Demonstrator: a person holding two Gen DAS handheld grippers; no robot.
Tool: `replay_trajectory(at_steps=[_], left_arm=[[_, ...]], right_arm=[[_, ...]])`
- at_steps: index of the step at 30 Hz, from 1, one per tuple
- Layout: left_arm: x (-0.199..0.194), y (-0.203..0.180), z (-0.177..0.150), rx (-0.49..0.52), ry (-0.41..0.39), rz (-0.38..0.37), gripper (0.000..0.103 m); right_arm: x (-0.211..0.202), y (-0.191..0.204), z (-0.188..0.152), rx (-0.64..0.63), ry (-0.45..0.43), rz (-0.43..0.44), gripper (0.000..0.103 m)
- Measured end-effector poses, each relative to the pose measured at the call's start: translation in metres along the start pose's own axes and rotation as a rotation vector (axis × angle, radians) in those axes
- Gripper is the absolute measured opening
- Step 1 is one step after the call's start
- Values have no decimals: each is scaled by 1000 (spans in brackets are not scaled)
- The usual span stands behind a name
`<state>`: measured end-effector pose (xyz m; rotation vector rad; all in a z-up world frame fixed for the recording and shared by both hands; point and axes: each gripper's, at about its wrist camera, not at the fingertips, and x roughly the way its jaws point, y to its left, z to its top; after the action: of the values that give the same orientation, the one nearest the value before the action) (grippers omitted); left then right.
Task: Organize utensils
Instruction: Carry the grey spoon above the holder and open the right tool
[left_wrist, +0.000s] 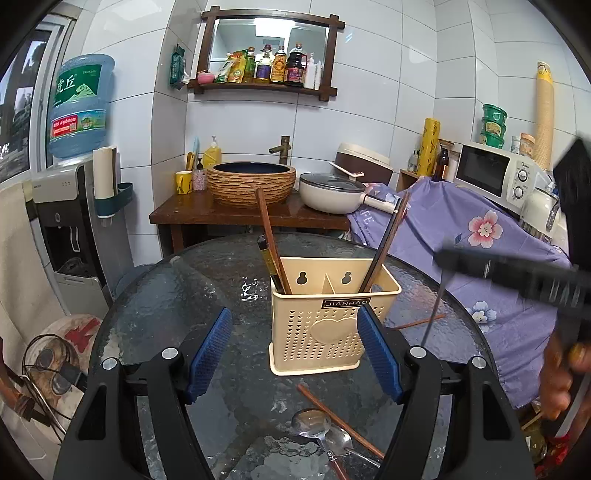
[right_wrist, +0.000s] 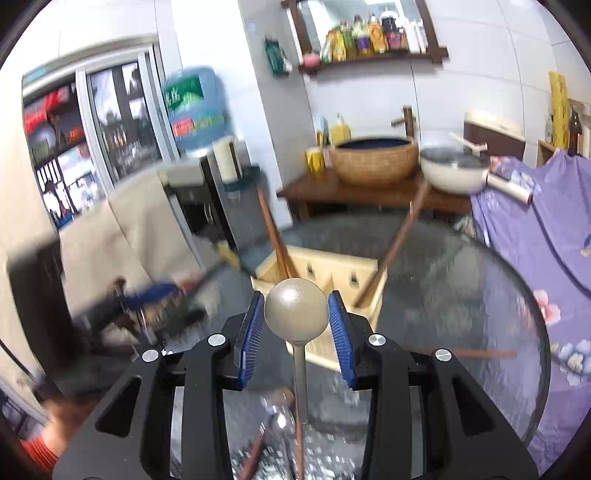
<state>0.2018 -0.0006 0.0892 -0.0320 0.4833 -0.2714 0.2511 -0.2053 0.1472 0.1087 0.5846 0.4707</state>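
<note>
Chopsticks upright in beige holder — perhaps both compartments.

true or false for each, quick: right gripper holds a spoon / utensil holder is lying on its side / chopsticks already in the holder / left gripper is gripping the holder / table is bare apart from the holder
1. The right gripper holds a spoon by its bowl. True.
2. The utensil holder lies on its side. False: it stands upright on the glass table.
3. Chopsticks already stand in the holder. True.
4. The left gripper grips the holder. False: its pads stand apart, open, the holder beyond them.
5. The table is bare apart from the holder. False: two spoons and loose chopsticks lie on it.
</note>
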Motion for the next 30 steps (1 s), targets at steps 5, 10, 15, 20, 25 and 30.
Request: replay_trajectory(at_steps=[5, 10, 15, 20, 25, 30], left_arm=[[4, 1, -5, -6, 14, -5, 69], [10, 1, -15, -9, 40, -12, 69], [16, 2, -27, -11, 69, -18, 69], [21, 5, -38, -18, 91, -19, 69], [25, 4, -45, -29, 110, -26, 72], [25, 3, -55, -24, 123, -31, 75]], right_arm=[[-8, 1, 60, 16, -149, -46, 37], [4, -9, 88, 25, -239, -124, 37], [42, -26, 73, 63, -172, -157, 37], [70, -35, 41, 58, -98, -184, 37], [74, -36, 19, 30, -92, -192, 64], [52, -38, 9, 35, -124, -182, 64]])
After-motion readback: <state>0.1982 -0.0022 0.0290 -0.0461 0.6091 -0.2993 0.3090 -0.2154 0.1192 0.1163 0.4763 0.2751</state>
